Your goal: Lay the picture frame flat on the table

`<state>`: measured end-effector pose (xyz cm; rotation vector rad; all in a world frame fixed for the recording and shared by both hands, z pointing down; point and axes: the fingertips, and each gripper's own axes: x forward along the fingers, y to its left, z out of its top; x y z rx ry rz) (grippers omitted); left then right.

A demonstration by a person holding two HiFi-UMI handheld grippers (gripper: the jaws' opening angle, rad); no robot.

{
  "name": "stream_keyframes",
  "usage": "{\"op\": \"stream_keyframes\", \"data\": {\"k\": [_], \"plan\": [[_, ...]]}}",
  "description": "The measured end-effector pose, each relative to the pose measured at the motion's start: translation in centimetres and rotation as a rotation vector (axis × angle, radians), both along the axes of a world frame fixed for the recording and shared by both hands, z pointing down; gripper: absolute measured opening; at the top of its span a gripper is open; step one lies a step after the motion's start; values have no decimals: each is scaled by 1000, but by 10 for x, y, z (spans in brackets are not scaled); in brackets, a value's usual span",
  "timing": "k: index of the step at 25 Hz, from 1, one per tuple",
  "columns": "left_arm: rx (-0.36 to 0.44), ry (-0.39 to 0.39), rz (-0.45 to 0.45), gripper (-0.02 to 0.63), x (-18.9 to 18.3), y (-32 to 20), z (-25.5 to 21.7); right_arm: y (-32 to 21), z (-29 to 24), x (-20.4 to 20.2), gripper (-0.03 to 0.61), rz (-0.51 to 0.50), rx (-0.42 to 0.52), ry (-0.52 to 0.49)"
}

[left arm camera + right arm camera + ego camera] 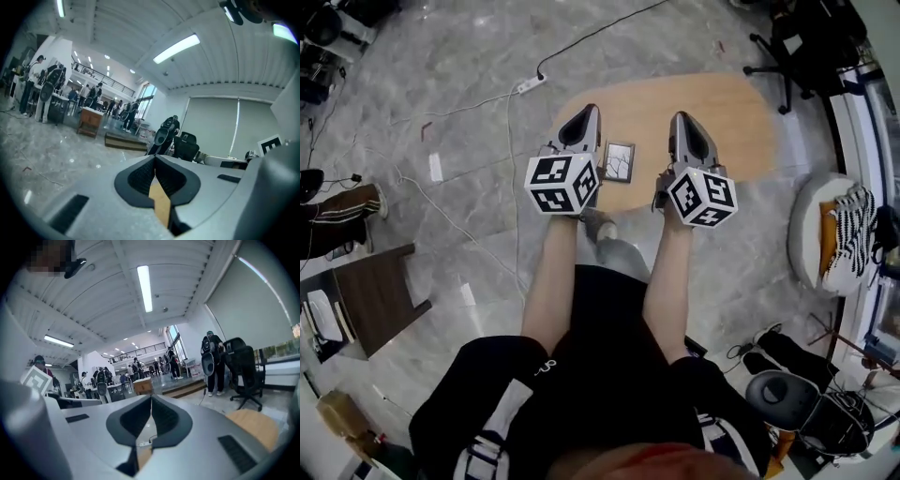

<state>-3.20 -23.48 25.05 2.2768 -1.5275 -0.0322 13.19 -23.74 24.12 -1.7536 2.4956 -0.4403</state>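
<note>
A small grey picture frame lies on the oval wooden table, near its front edge. It shows between my two grippers in the head view. My left gripper is held just left of the frame and my right gripper just right of it, both above the table and apart from the frame. In the left gripper view the left gripper has its jaws together with nothing between them. The right gripper looks the same in the right gripper view. Both gripper cameras point out across the hall, so neither shows the frame.
A power strip with cables lies on the floor behind the table's left end. An office chair stands at the far right, a white seat with shoes to the right, and a low brown table to the left. People stand in the hall.
</note>
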Motion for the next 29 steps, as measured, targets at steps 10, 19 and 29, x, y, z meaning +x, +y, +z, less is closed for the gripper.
{"op": "stream_keyframes", "data": {"k": [10, 19, 29], "plan": [[179, 35, -19, 9, -10, -27, -111, -18, -93, 11, 14, -14, 156, 33], [229, 39, -26, 9, -17, -11, -130, -2, -116, -7, 14, -43, 208, 91], [257, 41, -32, 9, -28, -15, -134, -6, -122, -20, 14, -56, 236, 123]]}}
